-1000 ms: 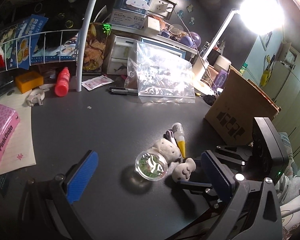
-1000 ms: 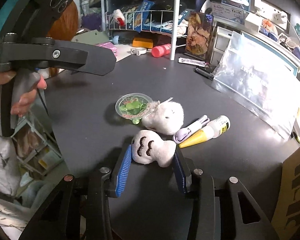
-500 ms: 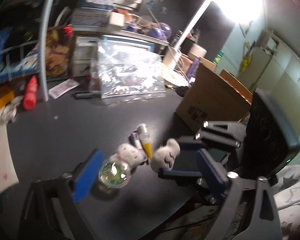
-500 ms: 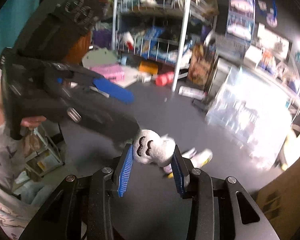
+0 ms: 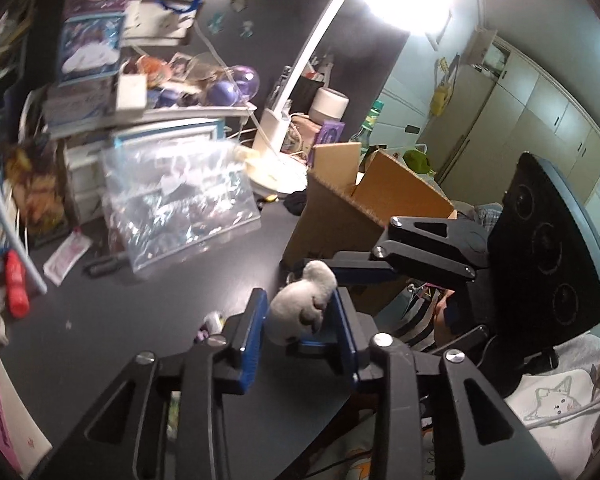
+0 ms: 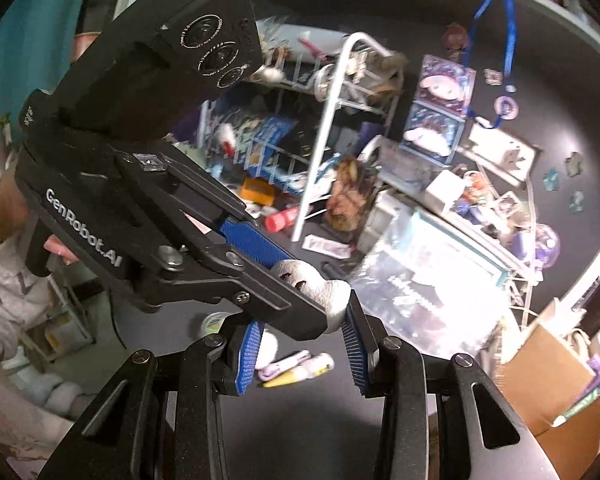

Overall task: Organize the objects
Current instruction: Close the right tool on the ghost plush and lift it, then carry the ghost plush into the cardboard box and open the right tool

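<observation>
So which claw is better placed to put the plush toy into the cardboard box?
Probably left. Both claws grip the plush toy, but the left claw faces the open top of the cardboard box; from the right claw it sits off at the edge.

Bare dark desk lies open left of the grippers; the cardboard box blocks the right, the clear plastic bag the far side.

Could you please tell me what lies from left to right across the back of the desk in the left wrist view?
Red bottle → clear plastic bag → white desk lamp → cardboard box.
</observation>
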`<state>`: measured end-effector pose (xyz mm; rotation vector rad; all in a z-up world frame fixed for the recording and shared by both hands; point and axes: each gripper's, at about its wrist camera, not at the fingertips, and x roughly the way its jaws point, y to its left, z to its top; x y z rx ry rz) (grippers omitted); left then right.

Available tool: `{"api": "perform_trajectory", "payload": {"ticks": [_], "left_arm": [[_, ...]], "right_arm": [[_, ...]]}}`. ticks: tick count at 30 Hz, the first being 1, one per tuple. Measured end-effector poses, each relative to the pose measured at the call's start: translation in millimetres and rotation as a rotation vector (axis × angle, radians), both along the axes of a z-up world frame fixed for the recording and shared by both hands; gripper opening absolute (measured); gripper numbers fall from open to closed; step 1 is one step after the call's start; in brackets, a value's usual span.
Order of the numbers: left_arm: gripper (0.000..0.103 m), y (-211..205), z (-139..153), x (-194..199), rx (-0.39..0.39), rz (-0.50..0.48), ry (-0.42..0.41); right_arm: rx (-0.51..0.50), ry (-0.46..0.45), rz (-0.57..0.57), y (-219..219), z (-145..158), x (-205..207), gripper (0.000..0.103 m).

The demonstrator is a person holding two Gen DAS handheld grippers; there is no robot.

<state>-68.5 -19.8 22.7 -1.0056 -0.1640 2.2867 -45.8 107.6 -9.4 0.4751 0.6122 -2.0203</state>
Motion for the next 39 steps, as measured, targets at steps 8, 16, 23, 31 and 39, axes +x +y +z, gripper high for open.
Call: {"api": "perform_trajectory", "payload": {"ticks": [8, 16, 23, 31, 39], "left_arm": [[0.029, 46.3, 27.8, -28.1, -0.026, -0.078, 0.03], [0.028, 104.1, 49.9, -63.1, -0.079, -0.16, 0.041], [0.028, 144.7, 50.6, -94.6, -0.093, -0.225, -0.011], [0.029, 176.1, 33.8, -114.9, -0.11, -0.274, -0.082], [0.069, 184.8, 30.3, -108.9, -0.195, -0.233, -0.034]], "right_arm": [[-0.033, 0.01, -0.1, 39.8, 25.2, -21.4, 0.033], [-0.062, -0.021, -0.213, 86.4, 43.7, -52.8, 0.033], [-0.061, -0.084, -0.287, 119.8, 47.2, -80.9, 0.033], [-0.021, -0.226, -0.345, 146.7, 33.9, -103.4, 0.033], [0.043, -0.241, -0.401, 154.4, 25.5, -107.9, 0.045]]}}
